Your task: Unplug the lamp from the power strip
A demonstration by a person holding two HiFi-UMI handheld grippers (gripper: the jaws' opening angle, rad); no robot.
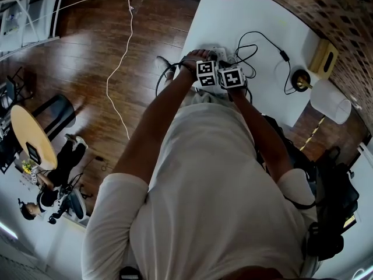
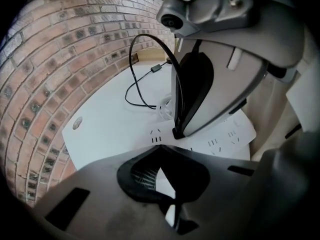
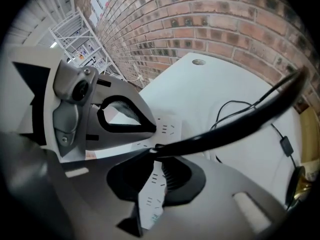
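While reaching forward over the white bench [image 1: 221,22], holding both grippers down at the white power strip [image 2: 222,138], with the marker cubes [image 1: 207,73] sitting side by side above it.

1. Right gripper [image 3: 152,159]: clenching on the black lamp cord [image 3: 226,129] at its plug end, with the jaw tips touching the strip's top face. Hiding the prongs behind the jaw tips, so unable to tell whether seated or free.

2. Left gripper [image 2: 161,161]: resting its tips at the strip's top face, just beside the right gripper and next to a vacant socket. Drawing the jaws nearly together and grasping nothing, with only a thin wedge of white strip showing between the dark pads.

3. Cord routing: rising from the right gripper's jaws in a tall loop, then running past an inline switch [image 1: 284,55] across the bench to the table lamp [image 1: 329,101].

4. Lamp position: standing at the right end of the bench, well apart from the power strip and close to the brick wall [image 2: 60,59].

5. Surroundings: showing a white cable [image 1: 119,63] trailing across the wooden floor [image 1: 87,51] to the left of the bench.
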